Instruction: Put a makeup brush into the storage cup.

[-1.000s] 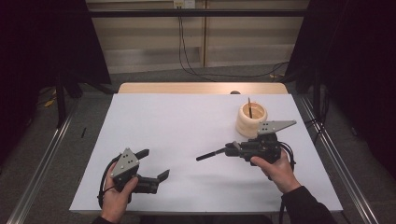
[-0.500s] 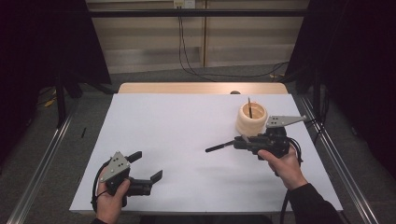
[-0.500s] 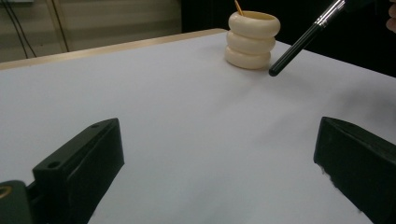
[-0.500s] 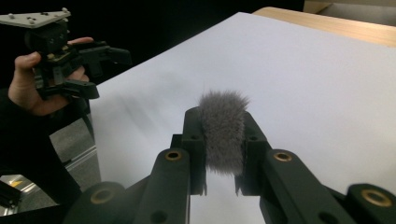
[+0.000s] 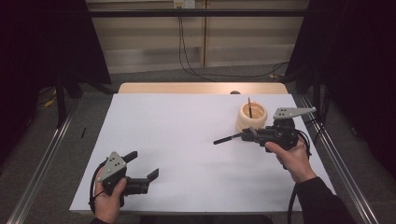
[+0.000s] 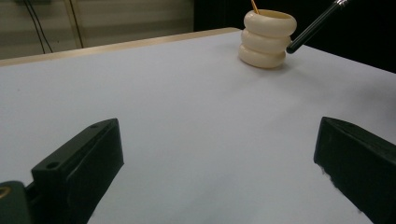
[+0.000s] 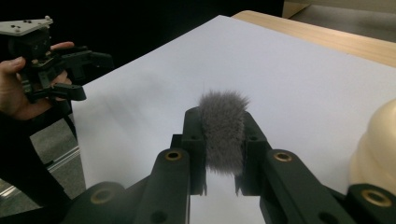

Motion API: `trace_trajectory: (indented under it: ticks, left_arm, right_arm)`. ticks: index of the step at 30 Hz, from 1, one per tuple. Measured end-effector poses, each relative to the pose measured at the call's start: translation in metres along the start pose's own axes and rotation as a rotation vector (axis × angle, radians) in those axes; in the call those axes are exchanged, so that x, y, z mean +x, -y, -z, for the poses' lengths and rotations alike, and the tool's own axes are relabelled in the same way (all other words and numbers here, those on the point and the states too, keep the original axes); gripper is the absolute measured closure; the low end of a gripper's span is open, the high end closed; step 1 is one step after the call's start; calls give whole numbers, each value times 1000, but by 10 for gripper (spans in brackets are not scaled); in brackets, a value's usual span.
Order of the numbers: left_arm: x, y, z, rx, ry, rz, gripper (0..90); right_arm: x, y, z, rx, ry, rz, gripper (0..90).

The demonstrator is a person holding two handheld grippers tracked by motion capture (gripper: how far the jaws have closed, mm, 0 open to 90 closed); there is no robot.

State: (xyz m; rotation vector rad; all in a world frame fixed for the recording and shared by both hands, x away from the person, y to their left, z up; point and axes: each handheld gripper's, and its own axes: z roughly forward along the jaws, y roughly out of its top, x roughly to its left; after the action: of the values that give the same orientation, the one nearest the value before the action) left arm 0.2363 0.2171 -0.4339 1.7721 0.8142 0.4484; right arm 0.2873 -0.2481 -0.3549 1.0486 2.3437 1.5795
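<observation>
High view: right gripper (image 5: 247, 136) clamps a brush (image 5: 228, 138) at the holder's (image 5: 251, 116) six o'clock; left gripper (image 5: 140, 166) idles wide open, empty; likely next, tilt and pot it

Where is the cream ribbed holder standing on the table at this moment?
In the high view, the cream holder stands upright at the table's far right, just beyond the right gripper.
</observation>
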Motion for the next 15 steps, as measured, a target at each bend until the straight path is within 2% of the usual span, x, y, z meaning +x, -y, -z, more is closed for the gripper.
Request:
trace_trajectory:
  ticks: [3, 4, 11, 15]
  left_arm:
    - [0, 2, 2, -4, 6, 10, 14]
    - [1, 2, 3, -1, 1, 1, 13]
    - [1, 2, 4, -4, -4, 4, 13]
    - [1, 2, 4, 0, 0, 5, 13]
  right_arm:
    - [-3, -4, 5, -2, 22, -1, 771]
    - [-5, -5, 7, -3, 31, 0, 771]
    - [-12, -15, 23, -27, 70, 11, 771]
    - [-18, -21, 29, -33, 87, 0, 771]
